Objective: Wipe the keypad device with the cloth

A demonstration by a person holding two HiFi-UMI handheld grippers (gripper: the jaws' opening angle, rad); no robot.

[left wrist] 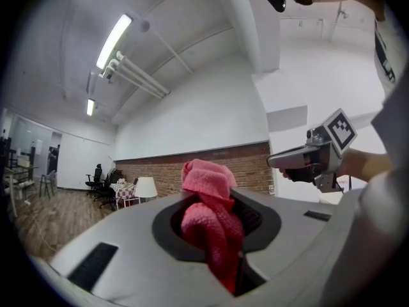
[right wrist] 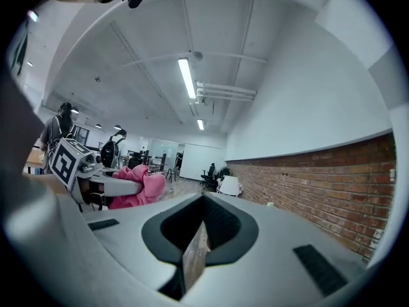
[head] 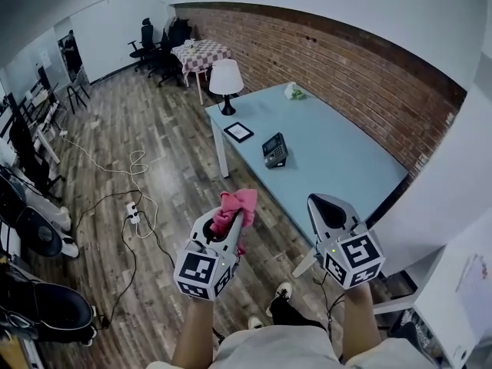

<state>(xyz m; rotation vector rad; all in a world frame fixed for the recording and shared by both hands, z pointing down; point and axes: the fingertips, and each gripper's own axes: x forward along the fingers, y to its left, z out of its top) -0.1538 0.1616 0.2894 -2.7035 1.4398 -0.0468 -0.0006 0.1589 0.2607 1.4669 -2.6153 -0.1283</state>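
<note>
The keypad device (head: 274,150), dark with a slanted face, sits on the light blue table (head: 338,160) well ahead of both grippers. My left gripper (head: 233,220) is shut on a pink cloth (head: 236,204), held in the air over the wooden floor short of the table. In the left gripper view the cloth (left wrist: 208,178) bunches up out of the closed jaws of the left gripper (left wrist: 218,217). To its right, my right gripper (head: 329,208) is shut and holds nothing. The right gripper view shows the right gripper (right wrist: 199,235) with its jaws together, and the cloth (right wrist: 146,187) off to the left.
On the table stand a white lamp (head: 226,79), a flat black frame (head: 238,131) and a small pale object (head: 294,92). A brick wall (head: 346,75) runs behind the table. Cables and a power strip (head: 132,212) lie on the floor at left. A checkered table (head: 201,52) and office chairs stand farther back.
</note>
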